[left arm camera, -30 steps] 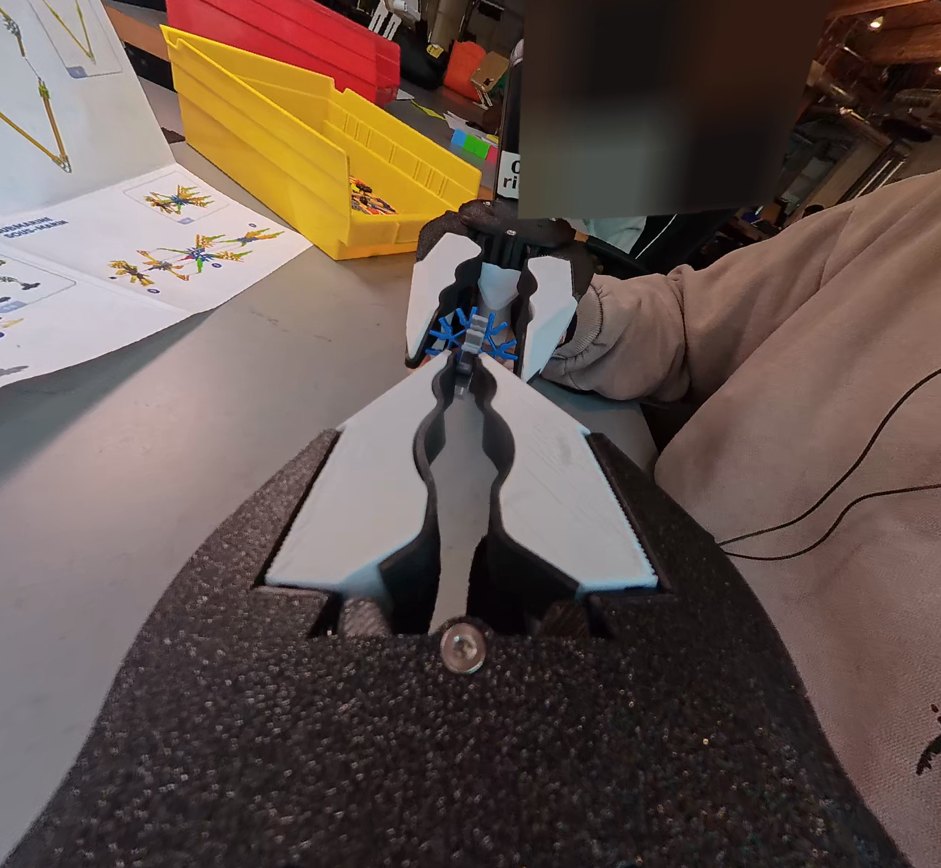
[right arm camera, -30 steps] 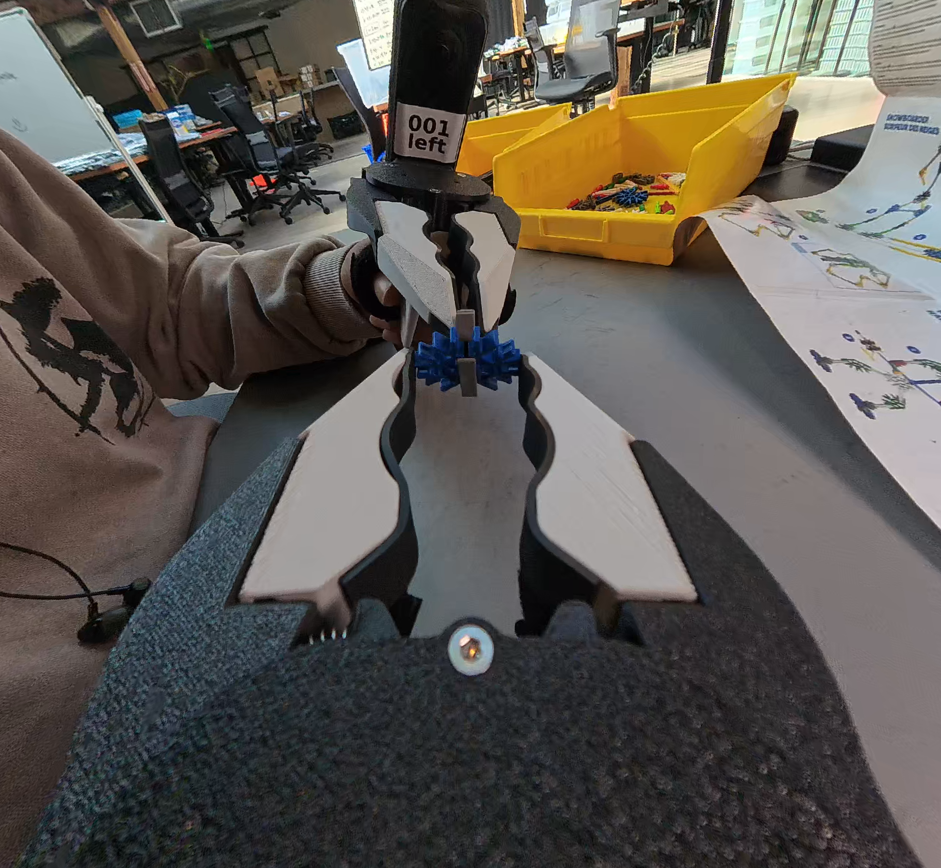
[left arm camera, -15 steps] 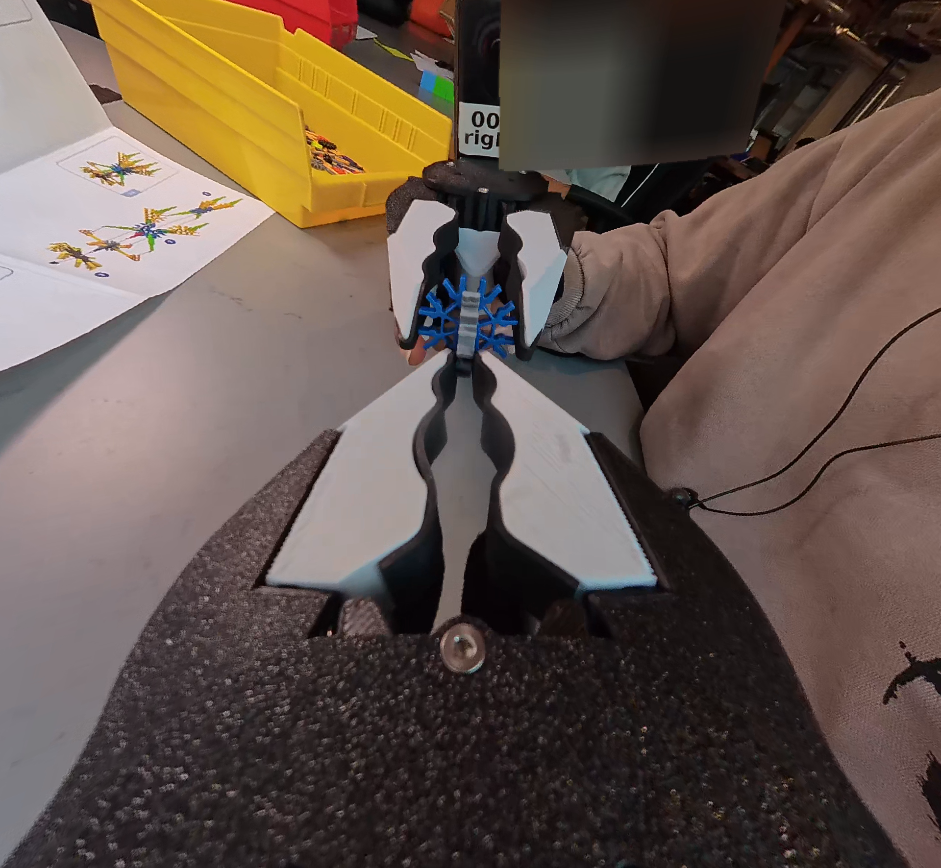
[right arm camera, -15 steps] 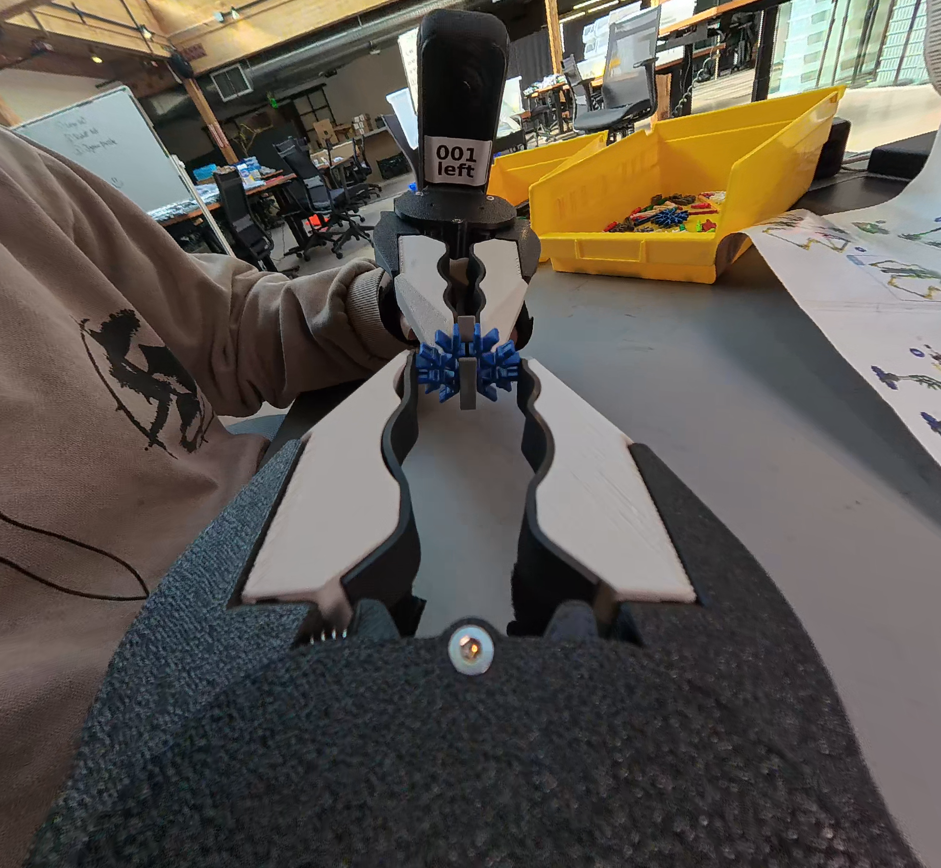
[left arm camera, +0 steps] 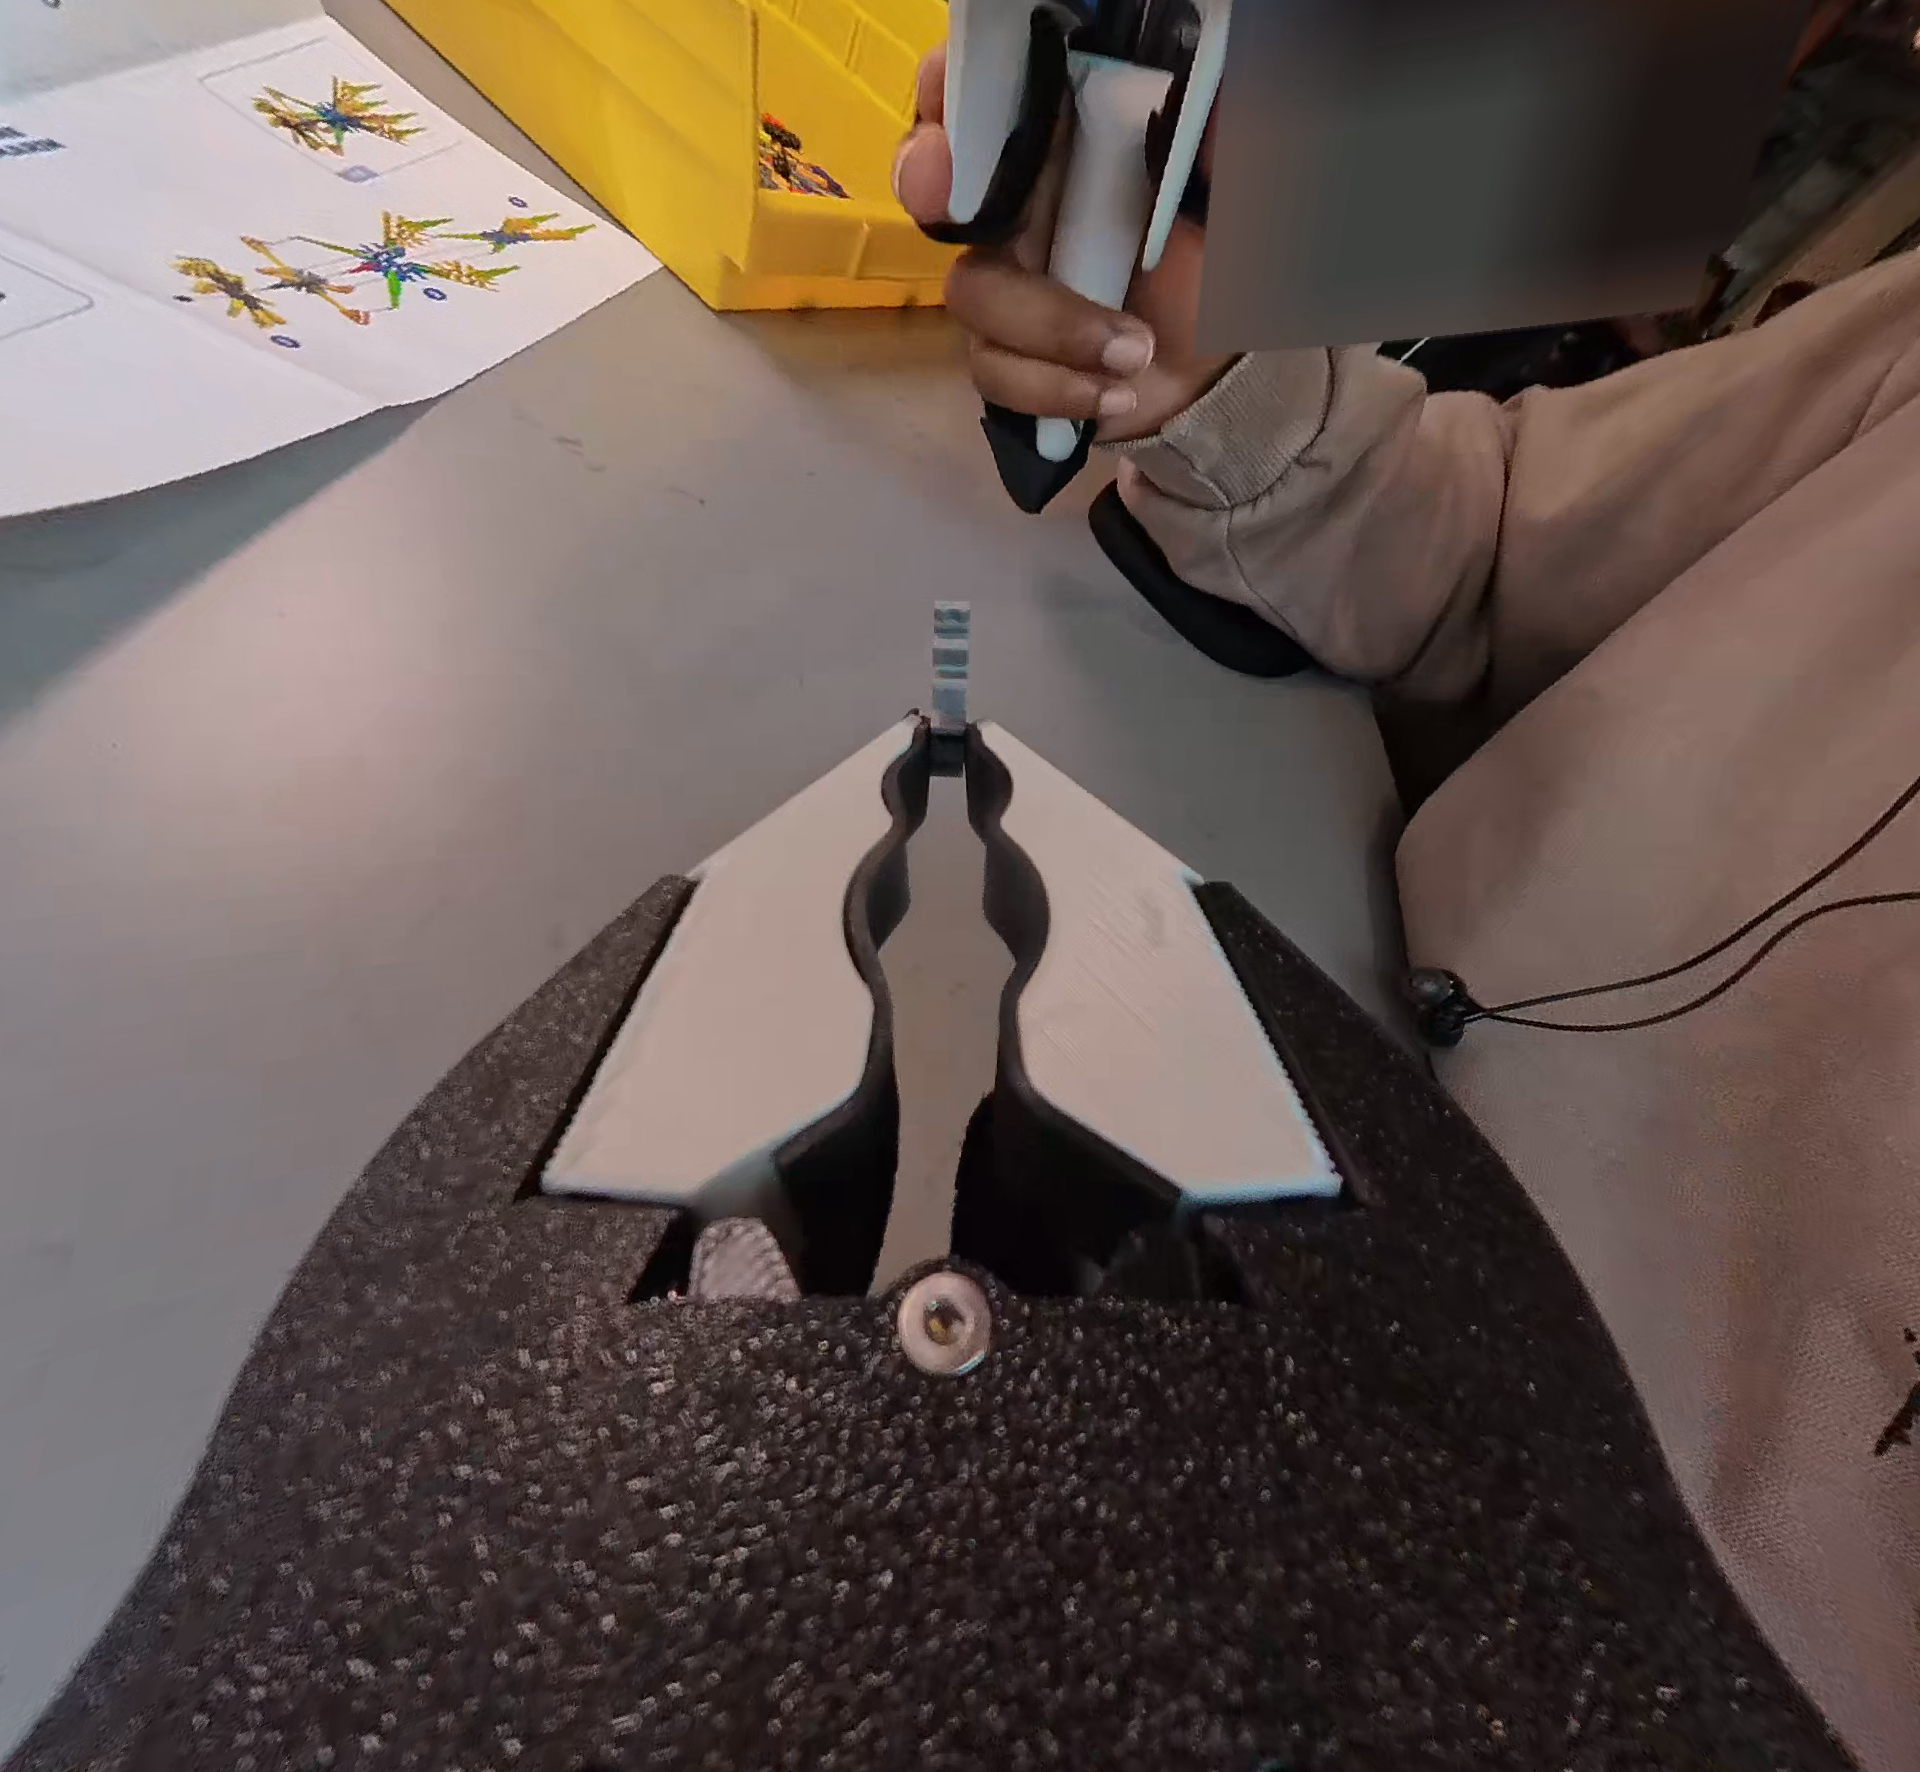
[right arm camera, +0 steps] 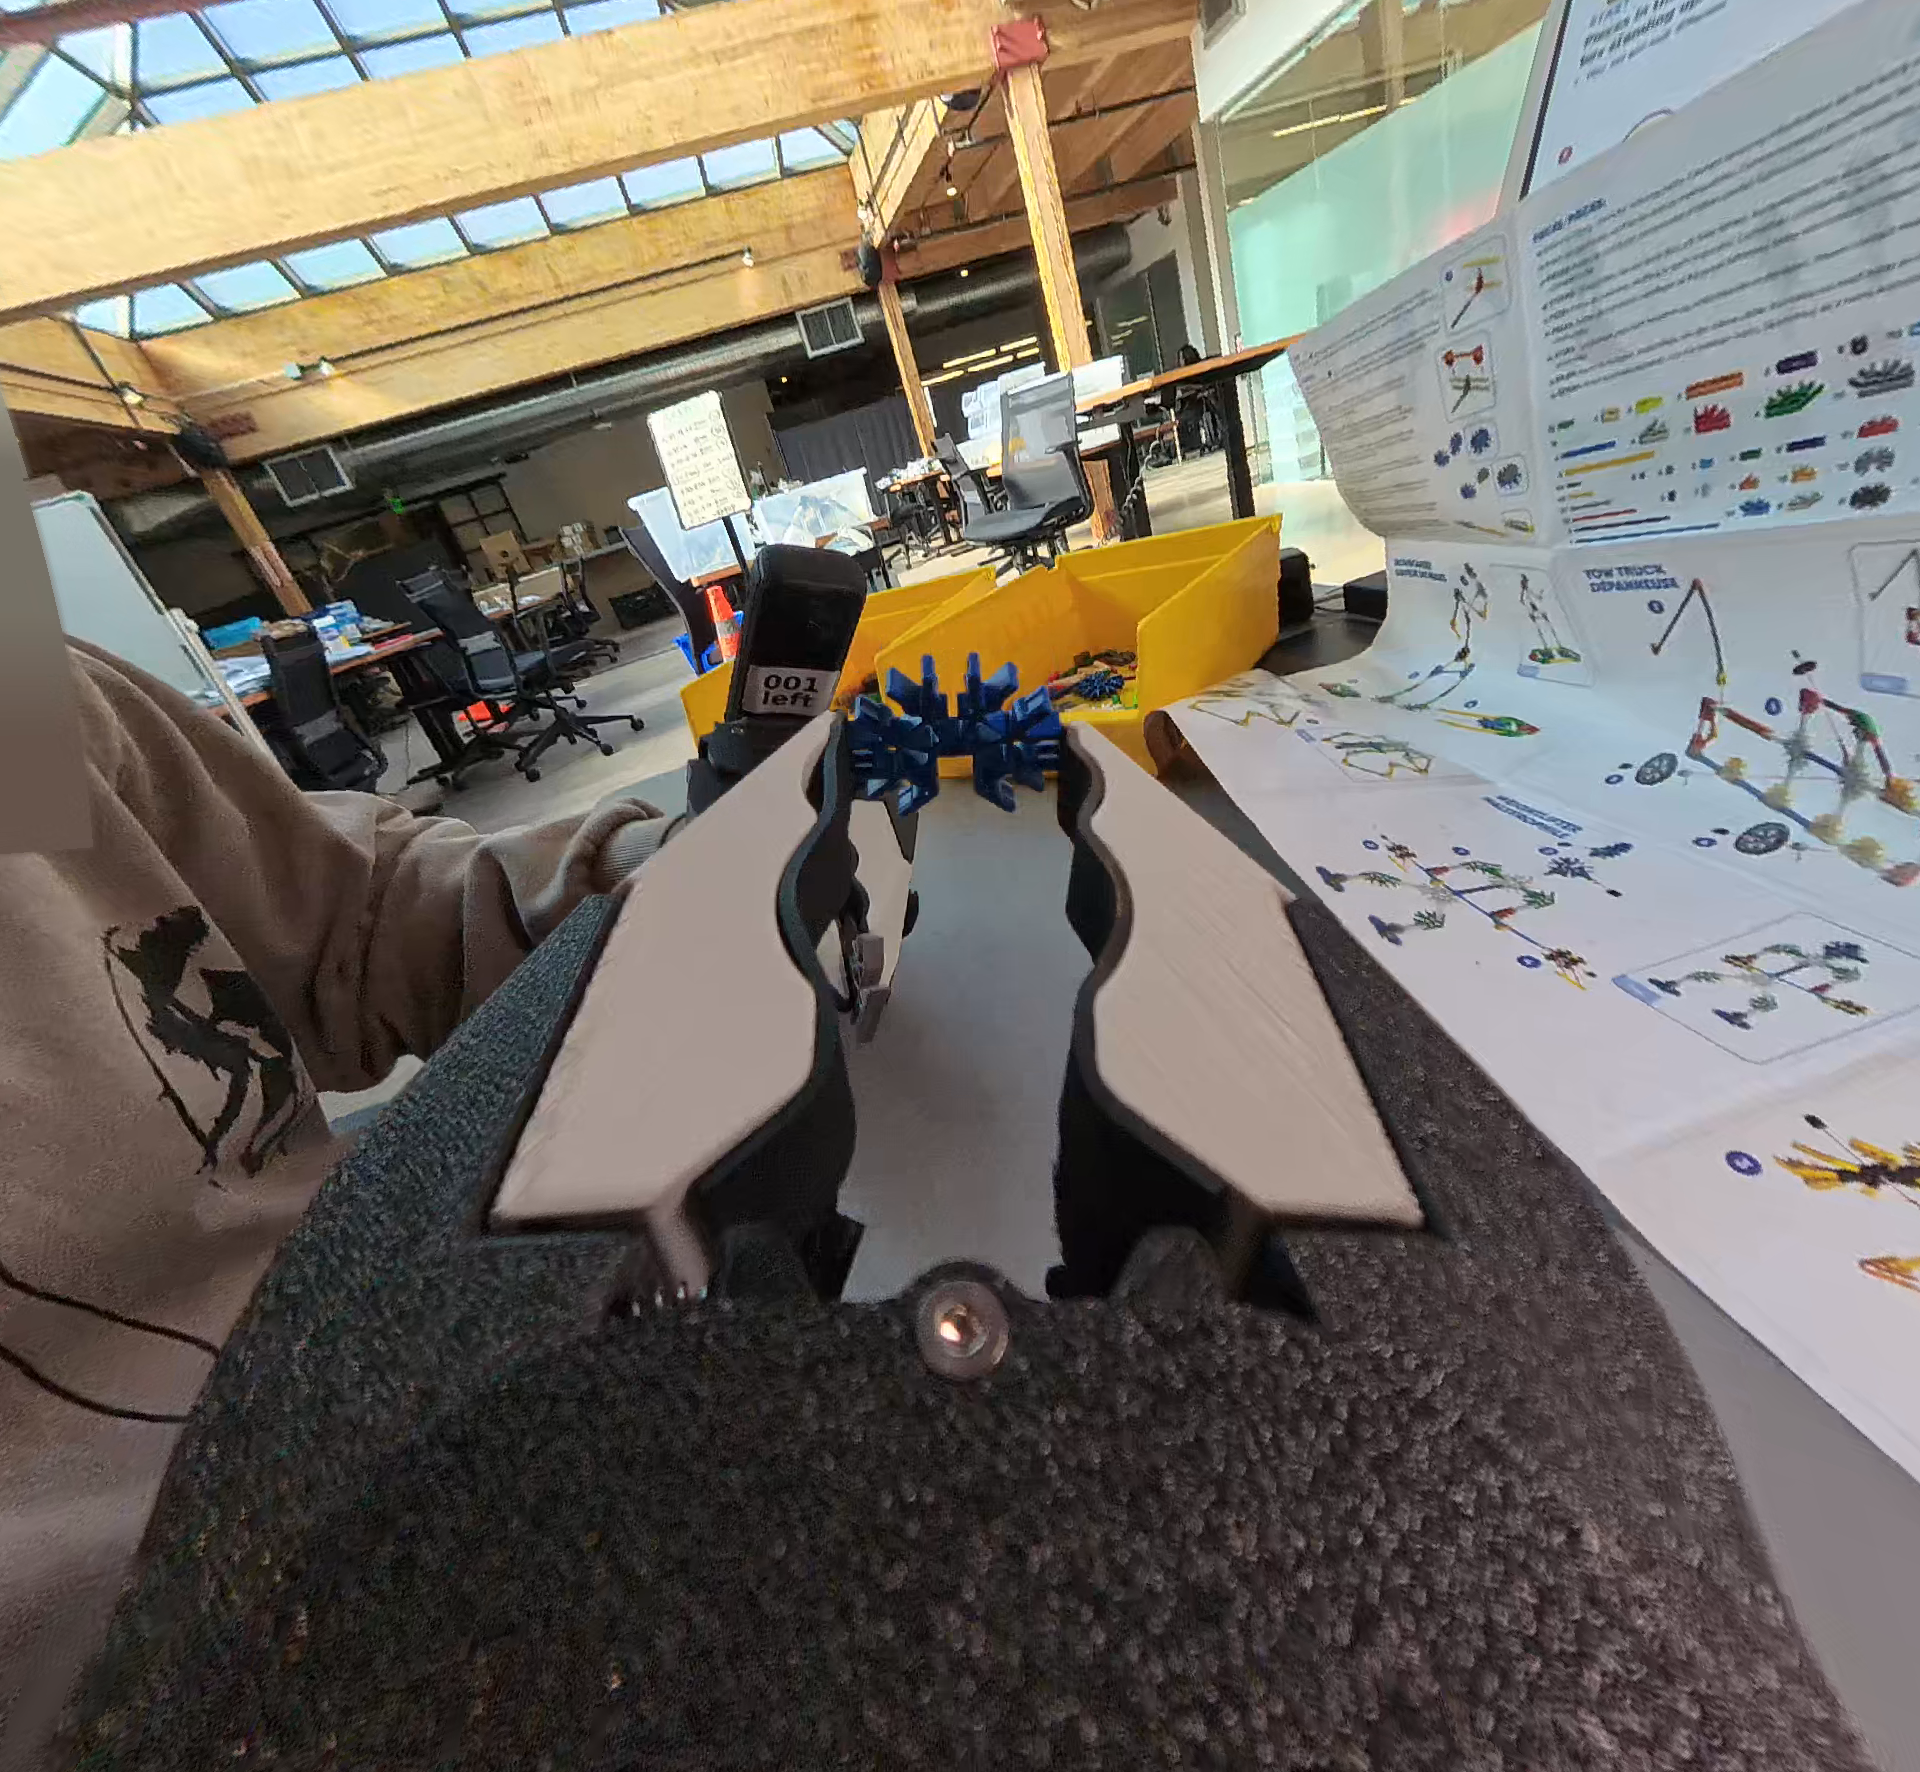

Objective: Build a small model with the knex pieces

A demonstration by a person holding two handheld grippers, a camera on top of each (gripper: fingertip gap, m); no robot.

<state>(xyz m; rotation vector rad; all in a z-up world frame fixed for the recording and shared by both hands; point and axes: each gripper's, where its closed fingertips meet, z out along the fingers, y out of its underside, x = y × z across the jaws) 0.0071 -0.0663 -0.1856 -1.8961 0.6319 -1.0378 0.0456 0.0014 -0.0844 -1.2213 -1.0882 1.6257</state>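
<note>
Shows a matte grey tabletop (left arm camera: 416, 683) across the middle of the left wrist view, with a white fold-out instruction sheet (left arm camera: 260, 268) at upper left and an open yellow plastic bin (left arm camera: 623, 60) of mixed small parts at top centre. Places a beige-sleeved hand (left arm camera: 1049, 351) right of centre, wrapped round the handle of the right gripper (right arm camera: 961, 756). Finds that gripper's jaws part-spread and pinching a blue snowflake-shaped plastic connector piece (right arm camera: 956, 725) by its two sides, at upper centre of the right wrist view, lifted clear of the tabletop. Puts the left gripper (left arm camera: 948, 735) at mid-frame of its own view, jaws pressed almost together and nipping the near end of a short grey ribbed plastic rod (left arm camera: 951, 657). Sets the rod's long axis straight up the frame, in line with the fingers, bare free end pointing away from the camera toward top centre. Leaves rod and connector piece well apart and touching nowhere: each held firmly, neither resting on the tabletop, and, judging from that, not joined at this point. Catches the same rod low and left of centre in the right wrist view, seen between that gripper's fingers.
</note>
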